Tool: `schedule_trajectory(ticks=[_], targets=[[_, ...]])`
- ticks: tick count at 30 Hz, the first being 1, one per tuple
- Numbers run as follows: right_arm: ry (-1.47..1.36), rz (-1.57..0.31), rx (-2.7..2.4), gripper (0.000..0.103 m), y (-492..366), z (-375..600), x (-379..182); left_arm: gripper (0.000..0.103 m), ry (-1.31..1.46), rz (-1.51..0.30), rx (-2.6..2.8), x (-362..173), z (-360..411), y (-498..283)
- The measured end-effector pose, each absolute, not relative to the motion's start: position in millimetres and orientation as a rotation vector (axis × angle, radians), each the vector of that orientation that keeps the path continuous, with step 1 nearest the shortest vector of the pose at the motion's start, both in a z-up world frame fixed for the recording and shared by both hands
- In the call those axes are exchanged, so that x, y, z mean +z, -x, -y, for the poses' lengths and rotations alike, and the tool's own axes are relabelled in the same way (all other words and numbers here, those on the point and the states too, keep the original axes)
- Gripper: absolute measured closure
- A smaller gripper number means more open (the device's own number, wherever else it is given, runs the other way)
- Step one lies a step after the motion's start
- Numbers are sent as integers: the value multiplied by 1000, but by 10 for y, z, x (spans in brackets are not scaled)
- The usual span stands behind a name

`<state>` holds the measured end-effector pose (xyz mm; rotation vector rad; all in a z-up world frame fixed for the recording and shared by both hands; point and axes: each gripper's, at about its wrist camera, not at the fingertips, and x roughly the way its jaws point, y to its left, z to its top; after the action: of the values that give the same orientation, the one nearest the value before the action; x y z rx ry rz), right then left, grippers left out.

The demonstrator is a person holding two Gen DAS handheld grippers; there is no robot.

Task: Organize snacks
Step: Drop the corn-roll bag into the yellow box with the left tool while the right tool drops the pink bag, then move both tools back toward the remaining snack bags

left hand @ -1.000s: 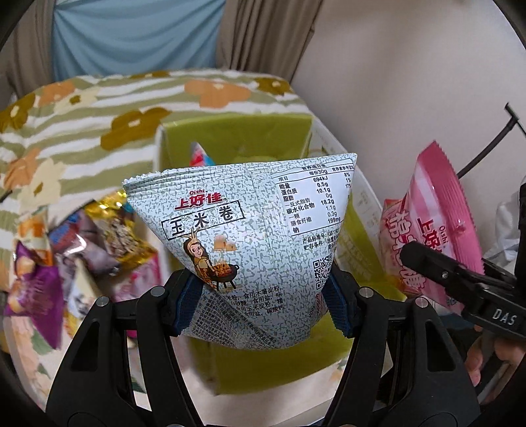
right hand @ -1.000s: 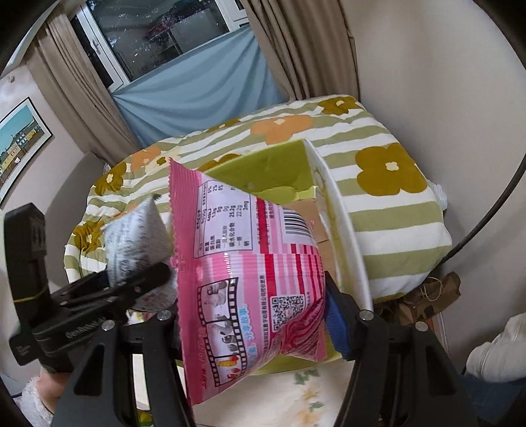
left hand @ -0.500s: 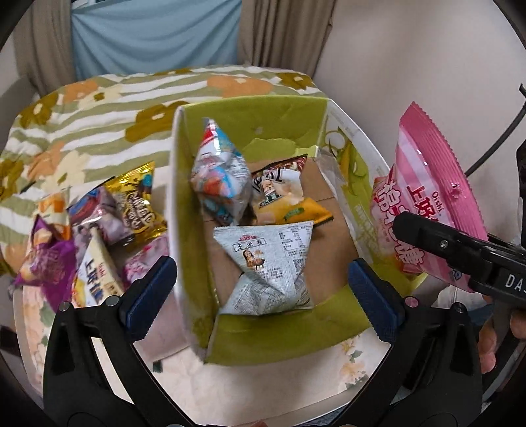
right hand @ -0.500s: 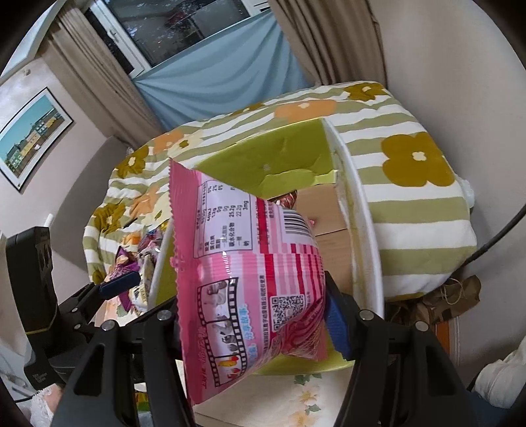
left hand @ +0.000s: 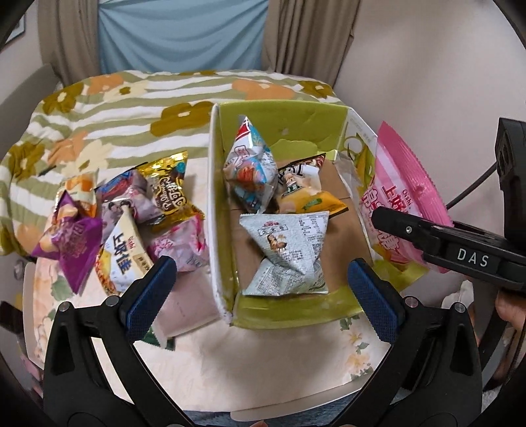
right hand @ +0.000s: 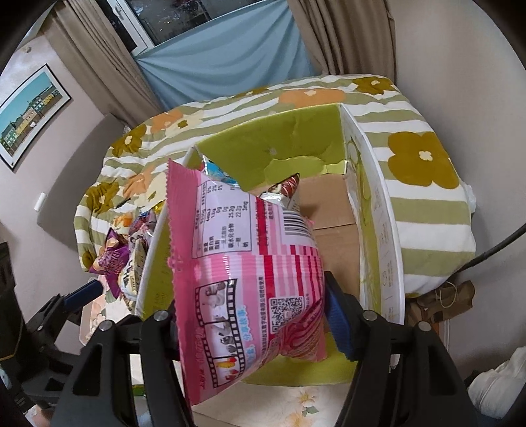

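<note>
Left wrist, left claw [left hand: 259,289] wide, empty

Soft, even daylight comes from the window [right hand: 184,23] behind the curtains. Both fisheye views curve strongly, with black corners. Shiny snack bags [left hand: 171,190] catch small glints. Focus is sharp; shadows are faint.

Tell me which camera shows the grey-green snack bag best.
The left wrist view: the grey-green snack bag lies unobstructed on the floor of the green box. In the right wrist view the pink bag hides it entirely.
</note>
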<state>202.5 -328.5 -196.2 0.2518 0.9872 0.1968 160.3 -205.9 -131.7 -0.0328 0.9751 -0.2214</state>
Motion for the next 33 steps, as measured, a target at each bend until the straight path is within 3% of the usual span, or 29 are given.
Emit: schedule_trajectory(ticks=[2,4,20,33], targets=[[-274,-975,199,19,-1991,3302,-1985,0,36,-975,-217,-1309,2050,-1589],[-288,-954,197,11,-1935,3329,-1985,0,41,-974,-215,-1304,2046,-1570],[-222,-897,259,11,-1705,3240,-1718,0,29,-957,-183,-1161,1862,-1313],[-138,-816,423,11,-1568,2366,-1374,0,116,-891,-16,-897,672,-953]])
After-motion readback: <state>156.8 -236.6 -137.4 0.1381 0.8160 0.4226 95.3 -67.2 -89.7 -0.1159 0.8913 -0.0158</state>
